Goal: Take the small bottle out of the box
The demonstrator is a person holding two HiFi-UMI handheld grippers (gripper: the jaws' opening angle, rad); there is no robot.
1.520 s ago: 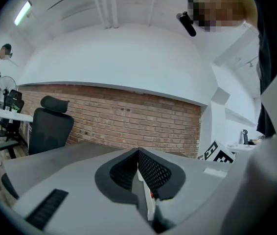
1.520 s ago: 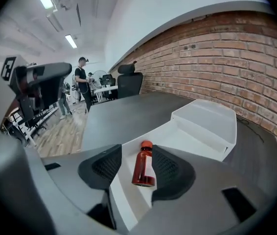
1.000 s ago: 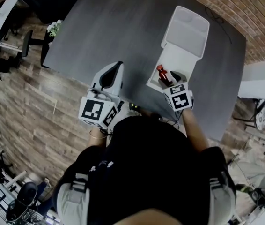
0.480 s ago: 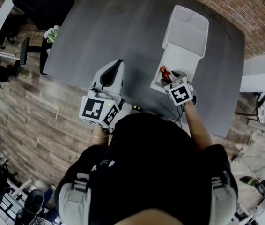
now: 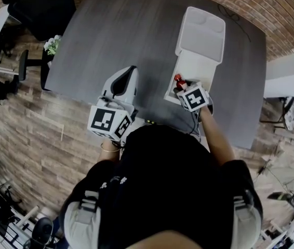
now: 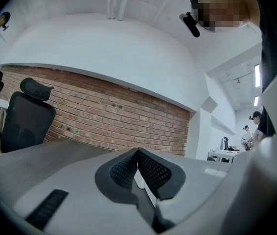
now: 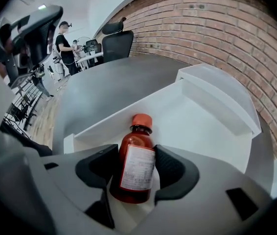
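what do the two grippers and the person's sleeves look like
Both the left gripper and the right gripper are pale grey moulded shells with black mesh-textured pads. Each carries a white cube printed with black square markers. The person wears a black short-sleeved top.

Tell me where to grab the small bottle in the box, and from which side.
Grip the small bottle across its labelled body, below the orange cap, coming in from its base end at the near end of the box. The body is the widest, straight-sided part, and the cap points away. The right claw sits this way now, its jaws against both sides of the body.
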